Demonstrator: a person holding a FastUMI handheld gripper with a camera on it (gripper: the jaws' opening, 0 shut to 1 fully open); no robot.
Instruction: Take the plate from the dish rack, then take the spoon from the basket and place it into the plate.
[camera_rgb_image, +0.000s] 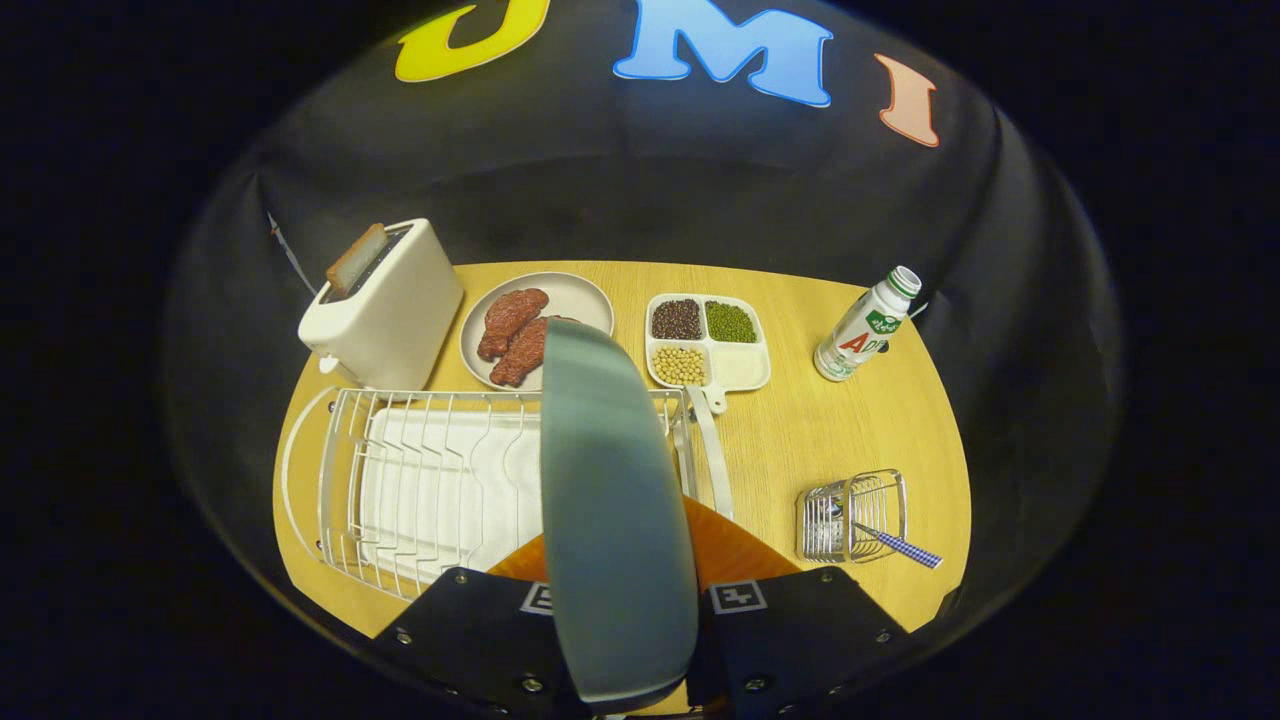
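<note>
Gripper (620, 640) clamped on plate (610, 500), both fingers pressing rim; plate held edge-on, upright, long axis running forward above dish rack (400, 480); spoon (900, 545) in basket (850, 515), ahead-right of fingers; bare table (800, 430) between rack and basket likely set-down spot.

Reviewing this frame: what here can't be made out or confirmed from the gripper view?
- Whether the plate, held edge-on in the gripper, still touches the dish rack: the plate hides the rack's right part.
- Spoon bowl: hidden inside the basket; just the handle sticks out.
- Second meat piece on the far plate: partly covered by the held plate.
</note>
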